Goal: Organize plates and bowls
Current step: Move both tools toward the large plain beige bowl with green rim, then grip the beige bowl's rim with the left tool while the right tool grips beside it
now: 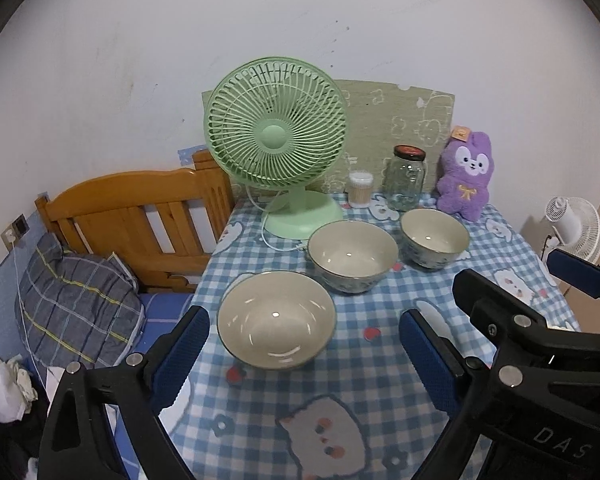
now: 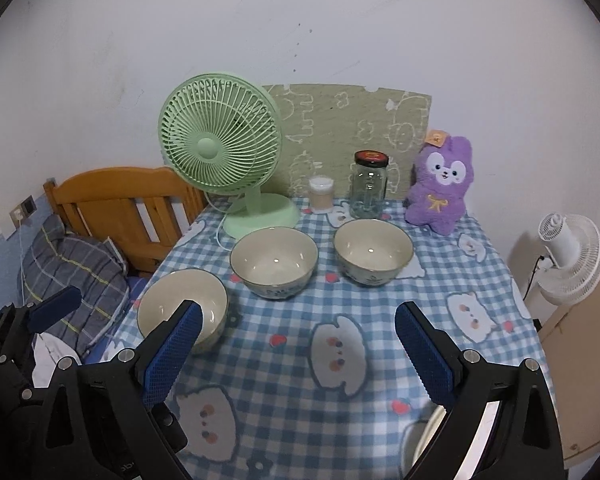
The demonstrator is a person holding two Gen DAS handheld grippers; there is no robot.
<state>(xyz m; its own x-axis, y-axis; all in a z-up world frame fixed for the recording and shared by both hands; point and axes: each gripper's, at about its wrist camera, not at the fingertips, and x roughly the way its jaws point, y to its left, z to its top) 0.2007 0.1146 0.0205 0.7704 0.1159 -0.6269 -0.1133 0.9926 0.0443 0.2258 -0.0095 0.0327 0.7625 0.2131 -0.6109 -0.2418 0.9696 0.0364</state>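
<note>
Grippers come first, nearest the cameras: the left hand-held gripper (image 1: pixel 304 356) and the right hand-held gripper (image 2: pixel 298 354) both hover above the table (image 2: pixel 284 364) with blue pads spread wide apart, clamped on nothing. This spacing appears chosen to clear a bowl rim on approach.

Three bowls stand upright and apart on the checked tablecloth (image 1: pixel 340 392), none nested. In the left wrist view, the near bowl (image 1: pixel 276 318) sits at 12 o'clock between the open pads, the likely first pick. The middle bowl (image 1: pixel 353 254) lies at 1 o'clock beyond it; the far bowl (image 1: pixel 435 237) lies further toward 2 o'clock. Each bowl has a cream glazed interior, a dark rim line and a blue floral pattern outside. Glossy glaze suggests a slippery grip.

Behind the bowls, along the wall, stand a green fan (image 1: pixel 276 136), a swab container (image 1: pixel 361 189), a glass jar (image 1: pixel 406 178) and a purple plush toy (image 1: pixel 466 176). No plates are clearly visible.
</note>
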